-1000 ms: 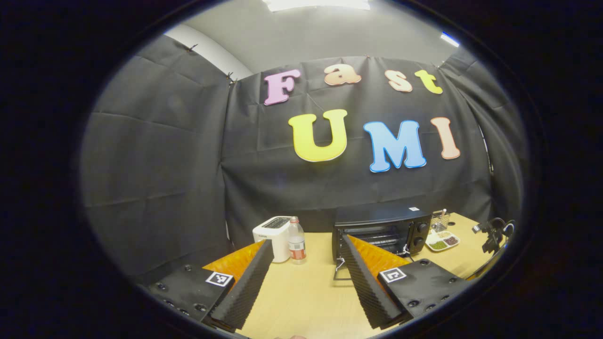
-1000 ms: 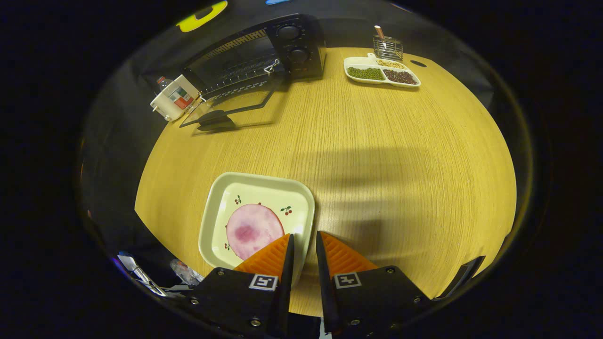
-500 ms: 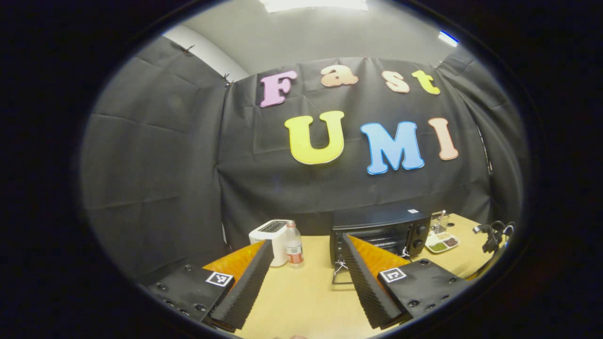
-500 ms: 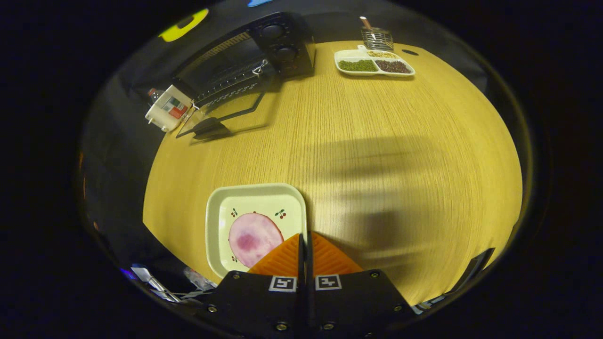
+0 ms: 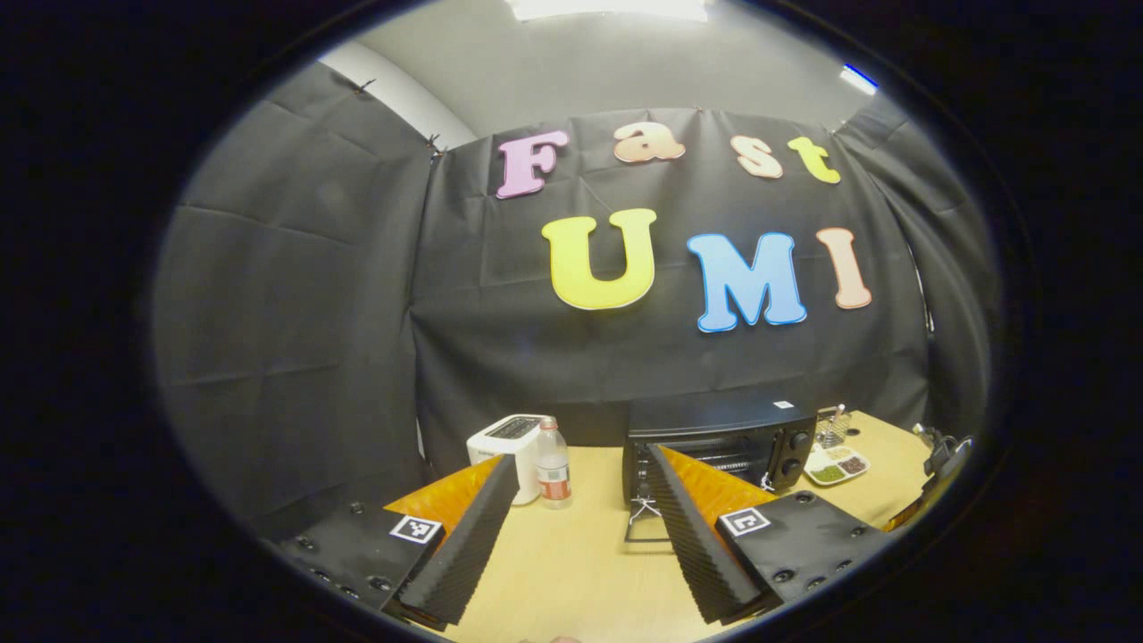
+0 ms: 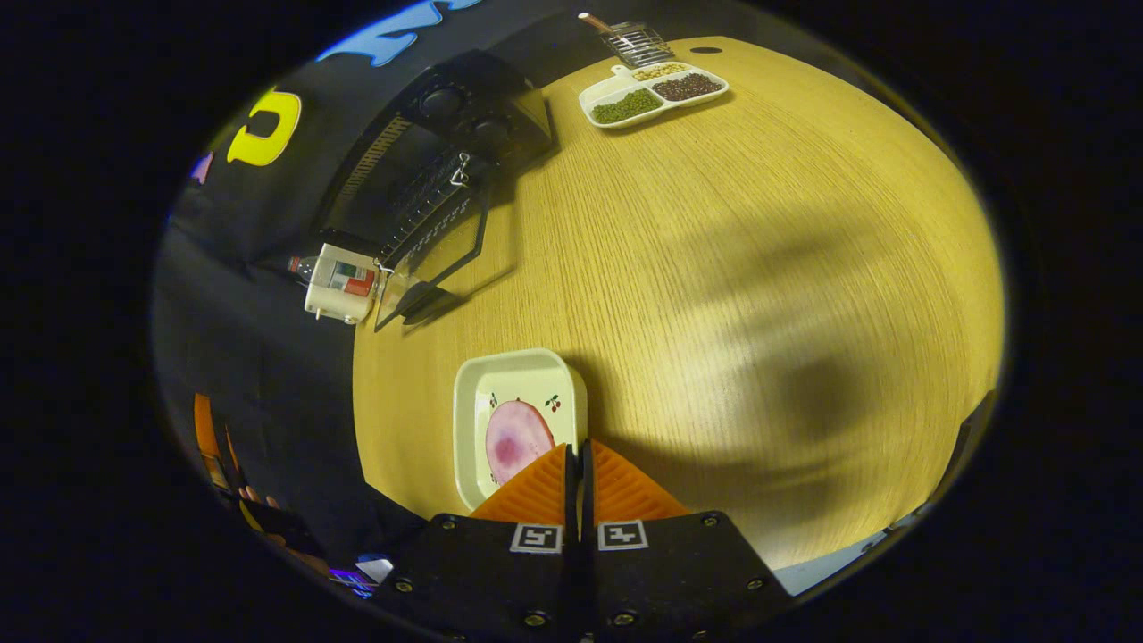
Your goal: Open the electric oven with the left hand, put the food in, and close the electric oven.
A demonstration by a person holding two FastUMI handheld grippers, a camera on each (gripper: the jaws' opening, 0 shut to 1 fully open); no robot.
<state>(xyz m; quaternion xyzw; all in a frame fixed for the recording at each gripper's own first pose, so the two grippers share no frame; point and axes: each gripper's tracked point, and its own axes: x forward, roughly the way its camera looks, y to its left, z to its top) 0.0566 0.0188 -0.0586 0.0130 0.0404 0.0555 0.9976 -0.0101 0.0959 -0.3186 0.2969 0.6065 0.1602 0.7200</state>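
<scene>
Electric oven [image 6: 446, 134]: black, at the back of the tabletop [image 6: 732, 268], against the booth wall; its glass door [image 6: 438, 259] hangs open, dropped flat toward the front.
Plate [image 6: 482, 393]: square, pale, well in front of the electric oven near the tabletop's front edge; a round pink slice of food [image 6: 513, 438] lies on it.
Right gripper [image 6: 578, 460]: fingers pressed close together at the plate's near right rim, seemingly pinching it, though the contact itself is hidden.
Left gripper [image 5: 576, 527]: fingers spread wide, holding nothing, well short of the electric oven and aimed toward it.
Toaster [image 5: 504, 442]: white, just left of the electric oven, a small bottle [image 5: 554, 464] beside it.
Divided dish [image 6: 652, 89]: beans in compartments, right of the electric oven.
Progress: opening looks done; carrying the plate in and closing the door remain.
</scene>
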